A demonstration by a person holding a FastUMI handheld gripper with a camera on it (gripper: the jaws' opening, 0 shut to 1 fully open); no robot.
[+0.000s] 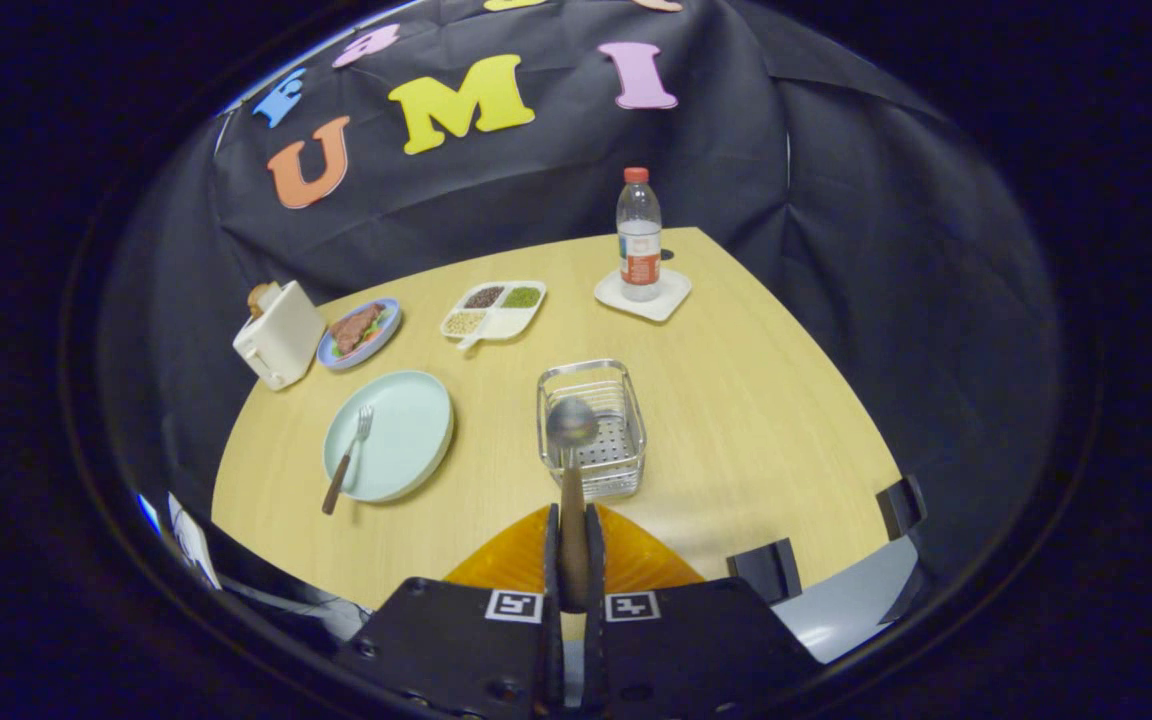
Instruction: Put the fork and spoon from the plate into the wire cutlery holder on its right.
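— Closest to me?
— Fingers [553, 560] of my claw [572, 560], pressed together on the spoon [572, 430]; both sides grip its brown handle, which runs straight ahead between them; the bowl sticks out beyond the tips, over the near rim of the holder [616, 450]

— Is the spoon touching the holder?
— Can't tell; the bowl overlaps the near wire wall, and whether it is above it or against it is unclear from my angle

— And the fork?
— Fork [348, 455] lies on the plate [411, 420], left of the holder; tines point away from me, resting on the plate; the brown handle hangs over the near-left rim toward the table [756, 400]

— How do plate and holder sit?
— Side by side, near but apart; the plate is pale green and round; the holder is a wire basket with a perforated floor

— What lies beyond?
— A divided tray [496, 310] of grains past the gap between plate and holder; left of that a small dish [360, 333] of food, just beside a toaster [279, 335]; far right, a bottle [639, 235] with a red cap stands upright on a white coaster [671, 295]
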